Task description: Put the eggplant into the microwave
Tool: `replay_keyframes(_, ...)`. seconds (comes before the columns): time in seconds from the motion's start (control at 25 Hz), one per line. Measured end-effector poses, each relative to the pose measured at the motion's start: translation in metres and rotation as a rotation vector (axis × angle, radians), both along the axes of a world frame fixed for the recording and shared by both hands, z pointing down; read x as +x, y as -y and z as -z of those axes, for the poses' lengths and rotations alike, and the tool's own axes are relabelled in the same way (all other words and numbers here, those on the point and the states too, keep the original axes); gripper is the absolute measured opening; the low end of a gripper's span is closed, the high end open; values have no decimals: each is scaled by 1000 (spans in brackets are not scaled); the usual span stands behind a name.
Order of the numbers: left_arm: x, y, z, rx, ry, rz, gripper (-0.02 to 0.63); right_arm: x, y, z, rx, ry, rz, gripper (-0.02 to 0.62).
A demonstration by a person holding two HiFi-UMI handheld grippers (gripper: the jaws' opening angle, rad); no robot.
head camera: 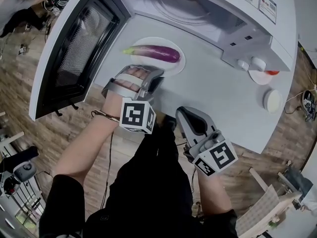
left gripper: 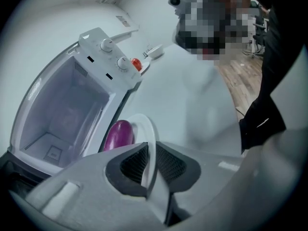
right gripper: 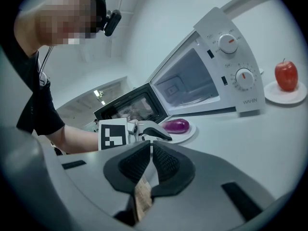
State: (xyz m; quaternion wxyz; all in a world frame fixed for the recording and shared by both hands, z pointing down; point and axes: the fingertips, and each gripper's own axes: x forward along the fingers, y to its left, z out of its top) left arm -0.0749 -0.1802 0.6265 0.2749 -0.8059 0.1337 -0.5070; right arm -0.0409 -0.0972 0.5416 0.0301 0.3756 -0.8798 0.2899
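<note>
My left gripper (left gripper: 150,148) clamps the near rim of the round white plate (head camera: 181,63), which carries the glossy purple eggplant (head camera: 157,52). My right gripper (right gripper: 150,150) is closed and empty at the pale grey tabletop's (head camera: 218,93) near edge.

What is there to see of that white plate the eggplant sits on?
The plate is small, round and plain white, with a shallow raised rim, glossy like ceramic or plastic. It lies flat on the white table, just in front of the open microwave, and carries the purple eggplant across its middle. The left claw pinches its near rim.
</note>
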Motion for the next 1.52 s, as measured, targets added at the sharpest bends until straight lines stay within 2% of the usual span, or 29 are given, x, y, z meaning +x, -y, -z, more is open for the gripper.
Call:
replay_keyframes(0.32,-1,0,-1,53,13,13,51,3,-4,-5,-9,5,0,23)
replay_keyframes(0.6,-4,-2,8,155,5,-6,35,4,-7,-7,-13,5,4,23)
replay_keyframes(0.92,-5,1,19,233,-20,-19,25,-1,-8,-9,-13,7,18,23)
replay_keyframes(1.2,-10,3,26,321,-27,-6,18,-6,-13,-11,-15,1,28,23)
replay_keyframes(1.52,-13,3,35,358,-24,-8,18,-7,-15,-8,-6,-3,21,23)
